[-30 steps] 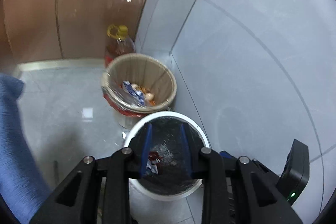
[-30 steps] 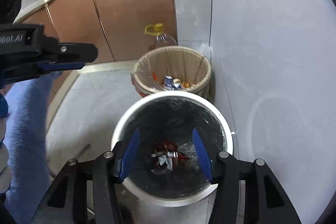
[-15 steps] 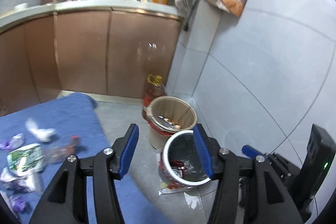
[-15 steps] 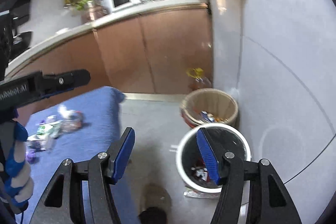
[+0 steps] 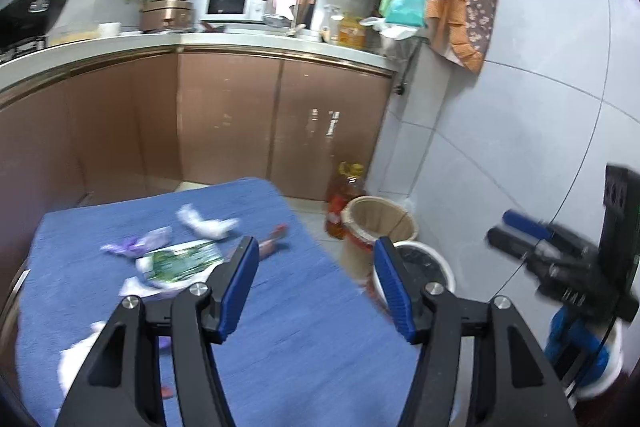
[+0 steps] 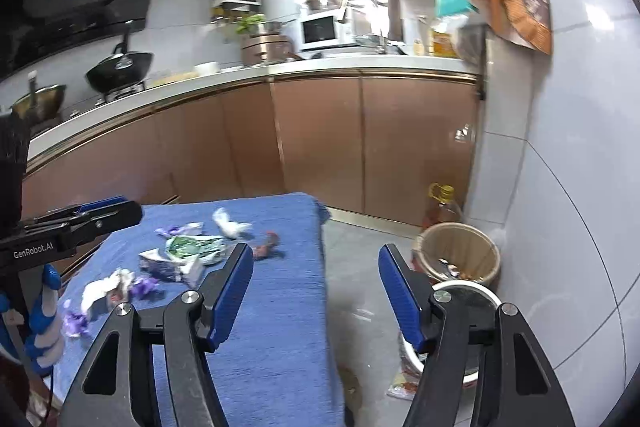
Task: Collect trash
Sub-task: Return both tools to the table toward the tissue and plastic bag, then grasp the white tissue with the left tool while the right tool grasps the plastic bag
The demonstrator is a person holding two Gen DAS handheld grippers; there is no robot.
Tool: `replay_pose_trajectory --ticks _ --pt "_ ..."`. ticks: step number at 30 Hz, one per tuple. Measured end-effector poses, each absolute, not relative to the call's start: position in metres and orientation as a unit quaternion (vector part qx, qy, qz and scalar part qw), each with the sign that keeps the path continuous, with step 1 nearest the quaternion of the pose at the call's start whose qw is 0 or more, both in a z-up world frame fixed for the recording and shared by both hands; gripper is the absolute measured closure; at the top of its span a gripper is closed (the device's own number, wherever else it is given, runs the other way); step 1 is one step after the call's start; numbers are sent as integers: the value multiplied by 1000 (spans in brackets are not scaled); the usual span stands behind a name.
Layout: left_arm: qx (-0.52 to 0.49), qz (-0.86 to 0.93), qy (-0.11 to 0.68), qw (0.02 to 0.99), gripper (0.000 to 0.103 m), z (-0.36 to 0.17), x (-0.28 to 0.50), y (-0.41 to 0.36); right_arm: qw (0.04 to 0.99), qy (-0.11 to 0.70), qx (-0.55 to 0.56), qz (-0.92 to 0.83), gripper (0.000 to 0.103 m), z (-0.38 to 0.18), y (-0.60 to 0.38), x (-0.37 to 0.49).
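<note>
Trash lies on a blue-clothed table (image 5: 280, 307): a green-and-white wrapper (image 5: 176, 261), a crumpled white tissue (image 5: 206, 223), a purple wrapper (image 5: 136, 243) and a small red piece (image 5: 274, 239). The same pile shows in the right wrist view, with the green wrapper (image 6: 196, 247) and the tissue (image 6: 230, 225). My left gripper (image 5: 316, 287) is open and empty above the table's near part. My right gripper (image 6: 316, 291) is open and empty over the table's right edge. A white-rimmed bin (image 6: 480, 297) with a black liner stands on the floor at right.
A tan wicker bin (image 5: 380, 227) and a yellow-capped oil bottle (image 5: 348, 187) stand by the tiled wall. Brown cabinets (image 5: 240, 127) with a counter run behind the table. A scrap (image 6: 402, 385) lies on the floor beside the white bin.
Both grippers have swung up and away from the white bin toward the table. The trash pile has come into view. Both stay open and empty.
</note>
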State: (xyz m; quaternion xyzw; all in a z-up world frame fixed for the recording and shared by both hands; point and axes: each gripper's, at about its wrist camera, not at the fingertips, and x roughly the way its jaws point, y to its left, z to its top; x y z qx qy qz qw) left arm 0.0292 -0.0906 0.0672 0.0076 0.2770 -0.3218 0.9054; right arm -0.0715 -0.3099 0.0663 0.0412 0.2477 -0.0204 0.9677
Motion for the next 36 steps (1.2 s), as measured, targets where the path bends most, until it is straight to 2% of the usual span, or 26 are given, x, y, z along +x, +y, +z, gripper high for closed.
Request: replay_pose_trajectory --ticks 7,13,26,31,36 --pt "48 -237 307 921 45 33 35 17 963 263 28 41 38 60 -265 -56" --pt "67 -187 383 902 45 -22 47 87 950 295 26 98 38 37 -222 -30" --pt "145 -160 464 859 45 -99 88 79 914 365 -9 176 38 -12 -149 19" --pt "101 -152 479 858 46 -108 106 95 895 391 -25 211 38 -33 -120 41" --pt "10 -150 498 854 75 -113 121 125 870 419 -34 258 37 -56 -86 66"
